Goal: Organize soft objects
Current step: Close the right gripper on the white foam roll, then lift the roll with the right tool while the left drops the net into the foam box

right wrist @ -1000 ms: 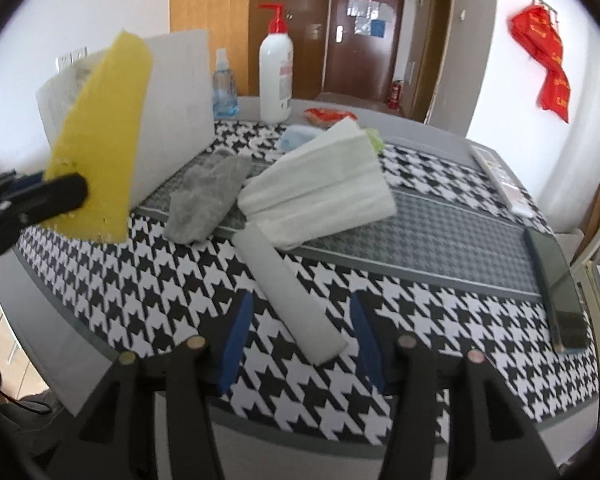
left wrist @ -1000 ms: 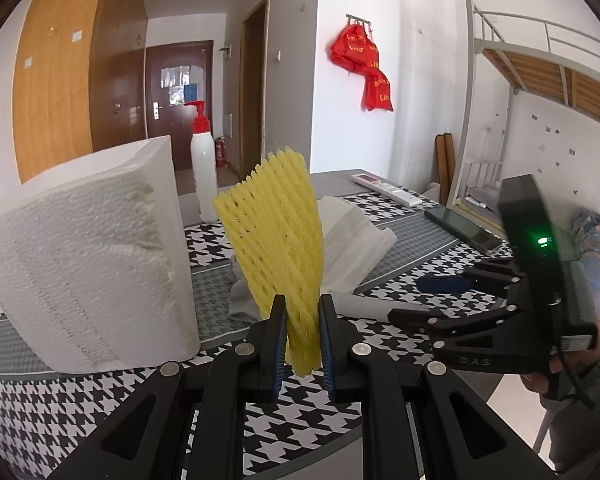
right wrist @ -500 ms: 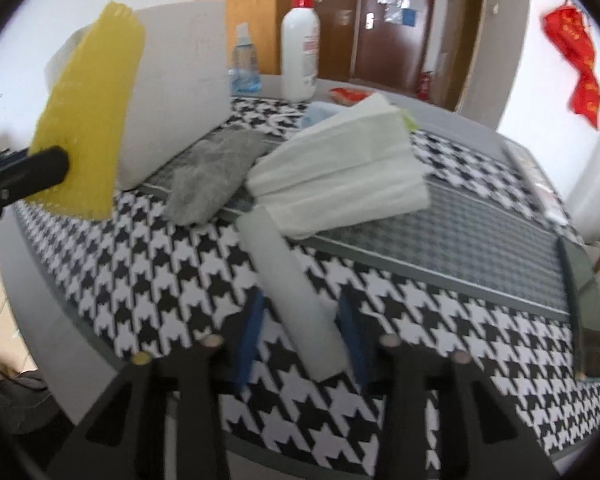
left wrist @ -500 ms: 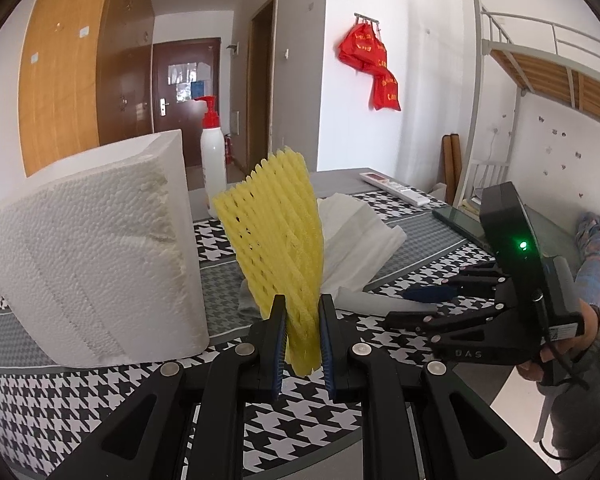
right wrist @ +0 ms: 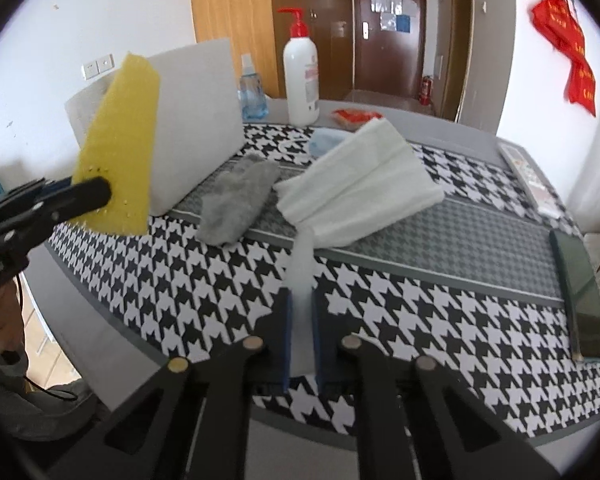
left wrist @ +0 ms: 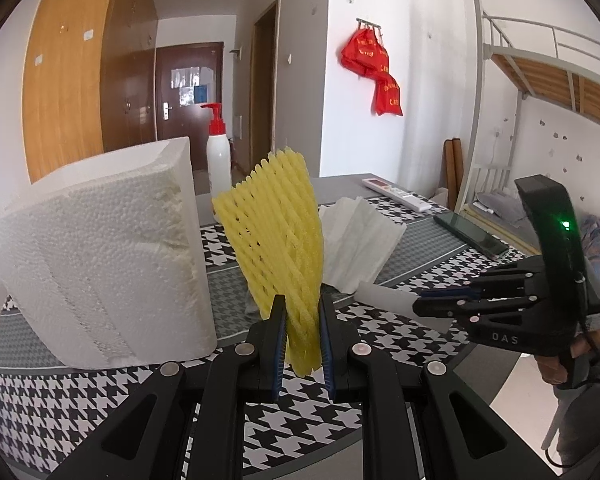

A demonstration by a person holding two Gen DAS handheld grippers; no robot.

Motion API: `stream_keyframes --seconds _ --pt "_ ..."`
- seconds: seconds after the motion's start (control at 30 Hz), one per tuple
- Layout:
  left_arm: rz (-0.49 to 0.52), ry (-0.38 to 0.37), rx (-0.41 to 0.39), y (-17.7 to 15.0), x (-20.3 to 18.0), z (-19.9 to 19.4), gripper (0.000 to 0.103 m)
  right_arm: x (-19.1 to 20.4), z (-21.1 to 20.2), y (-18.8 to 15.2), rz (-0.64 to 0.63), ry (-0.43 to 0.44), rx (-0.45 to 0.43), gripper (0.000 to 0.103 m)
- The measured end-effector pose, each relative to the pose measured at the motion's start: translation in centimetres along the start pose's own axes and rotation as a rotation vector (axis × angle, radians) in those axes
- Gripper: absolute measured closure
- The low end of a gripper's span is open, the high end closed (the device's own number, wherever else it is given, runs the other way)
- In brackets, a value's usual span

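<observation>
Right wrist view: right gripper (right wrist: 301,332) jaws, just closing, pinch white foam strip (right wrist: 303,264); left gripper (left wrist: 303,336) jaws clamp yellow foam net (left wrist: 276,236); "DAS" readable.

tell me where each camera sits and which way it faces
Left wrist: on the left gripper, looking along its fingers over the yellow foam net it holds; the right gripper shows at right.
Right wrist: on the right gripper, facing down at the checked table, fingers shut on a white foam strip.
Both show the foam block and pump bottle.
</observation>
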State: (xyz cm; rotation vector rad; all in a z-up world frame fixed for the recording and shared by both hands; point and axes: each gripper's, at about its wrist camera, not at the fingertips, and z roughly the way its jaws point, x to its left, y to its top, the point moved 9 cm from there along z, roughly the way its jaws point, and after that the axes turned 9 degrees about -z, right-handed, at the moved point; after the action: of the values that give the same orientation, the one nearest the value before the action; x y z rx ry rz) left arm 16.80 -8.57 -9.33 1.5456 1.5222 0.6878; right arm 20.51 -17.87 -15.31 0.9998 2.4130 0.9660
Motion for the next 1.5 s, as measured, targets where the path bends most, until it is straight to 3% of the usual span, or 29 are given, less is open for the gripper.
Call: stream_keyframes --seconds 0.23,0.7,1.5 --pt "0.012 0.004 -0.017 0.5 0.0 -0.6 0.087 0.3 -2.1 0.6 0.071 0.018 -0.067 0.093" --pt "0.045 -0.035 -0.066 3.0 -1.5 -1.1 0.087 -0.5 -6.2 3.7 0.169 -0.028 -0.203 0.093" --pt "0.068 -0.024 -0.185 9.3 -1.1 -3.7 0.087 0.5 -9.2 9.7 0.153 -0.041 -0.34 0.093"
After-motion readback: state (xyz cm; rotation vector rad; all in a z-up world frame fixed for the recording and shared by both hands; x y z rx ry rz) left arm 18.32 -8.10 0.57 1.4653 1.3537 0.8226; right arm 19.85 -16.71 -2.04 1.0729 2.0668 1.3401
